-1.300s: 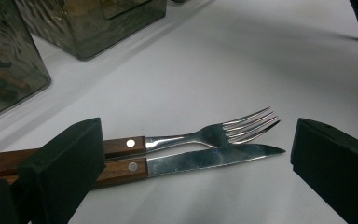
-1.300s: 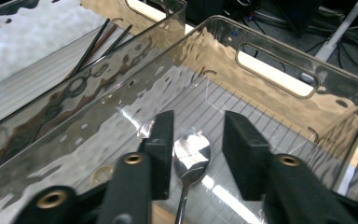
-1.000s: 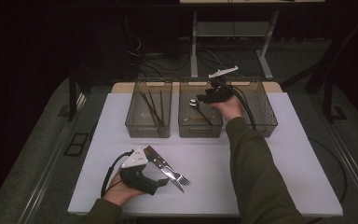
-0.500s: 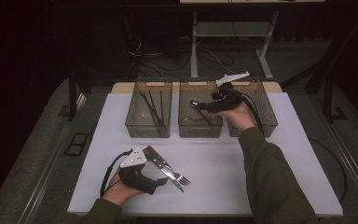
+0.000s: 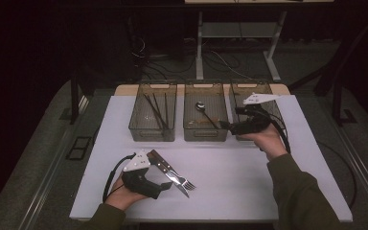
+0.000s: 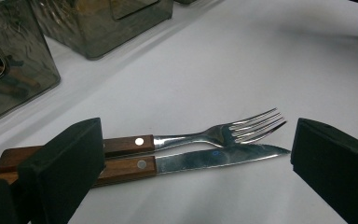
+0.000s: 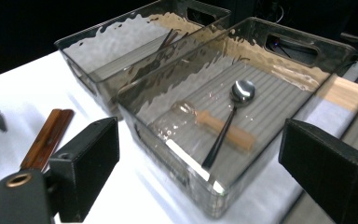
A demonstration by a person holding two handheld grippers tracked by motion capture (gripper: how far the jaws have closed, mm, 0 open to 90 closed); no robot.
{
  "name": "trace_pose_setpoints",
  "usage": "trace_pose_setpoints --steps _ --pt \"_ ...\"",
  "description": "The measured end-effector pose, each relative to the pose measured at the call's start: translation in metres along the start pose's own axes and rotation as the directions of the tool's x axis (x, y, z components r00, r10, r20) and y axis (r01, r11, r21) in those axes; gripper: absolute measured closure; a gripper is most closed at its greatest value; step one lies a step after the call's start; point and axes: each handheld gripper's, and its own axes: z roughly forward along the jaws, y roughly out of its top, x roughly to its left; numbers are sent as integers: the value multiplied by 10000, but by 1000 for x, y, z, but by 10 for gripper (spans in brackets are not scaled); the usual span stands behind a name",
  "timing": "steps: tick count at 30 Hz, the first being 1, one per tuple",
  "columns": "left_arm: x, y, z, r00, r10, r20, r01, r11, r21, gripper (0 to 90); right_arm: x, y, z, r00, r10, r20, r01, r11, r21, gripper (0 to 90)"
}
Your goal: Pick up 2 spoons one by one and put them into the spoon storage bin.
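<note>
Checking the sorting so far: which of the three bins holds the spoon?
The middle bin: a spoon lies in it with a pale wooden piece. The left bin holds thin dark sticks, and the right bin sits mostly behind the right gripper.

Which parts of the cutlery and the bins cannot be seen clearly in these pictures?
- Fork and knife: handle ends hidden behind the left gripper's near jaw, left gripper view.
- Right bin: contents hidden by the right gripper and hand, high view.
- Left bin: thin dark sticks too small to identify, high view.
- Spoon: lower handle blurred through the middle bin wall, right gripper view.

Brown-handled fork (image 6: 205, 136), white table (image 5: 230, 187)
</note>
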Motion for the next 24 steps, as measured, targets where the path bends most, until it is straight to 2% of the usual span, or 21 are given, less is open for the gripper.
trace_pose_setpoints --steps 9,11,14,18,21,24 --pt "0 0 1 10000 -19 28 19 10000 7 20 8 -47 -26 9998 202 1 -202 9994 -275 120" --pt "1 0 1 10000 -16 -8 16 10000 31 19 12 -58 -31 10000 26 88 -24 9994 -333 120" --pt "1 0 1 10000 59 -18 -59 10000 35 20 16 -75 -35 9997 234 90 -231 9993 -288 120" --pt "2 0 2 10000 -2 -69 2 10000 69 20 24 -94 -44 9998 184 28 -183 9994 -298 120" --pt "1 0 1 9999 101 -50 -100 9999 82 19 30 -106 -48 9994 277 -199 -282 9992 -272 120" --pt "1 0 -1 9998 129 -126 -128 9999 49 20 35 -117 -50 9999 147 -36 -147 9998 -142 120"
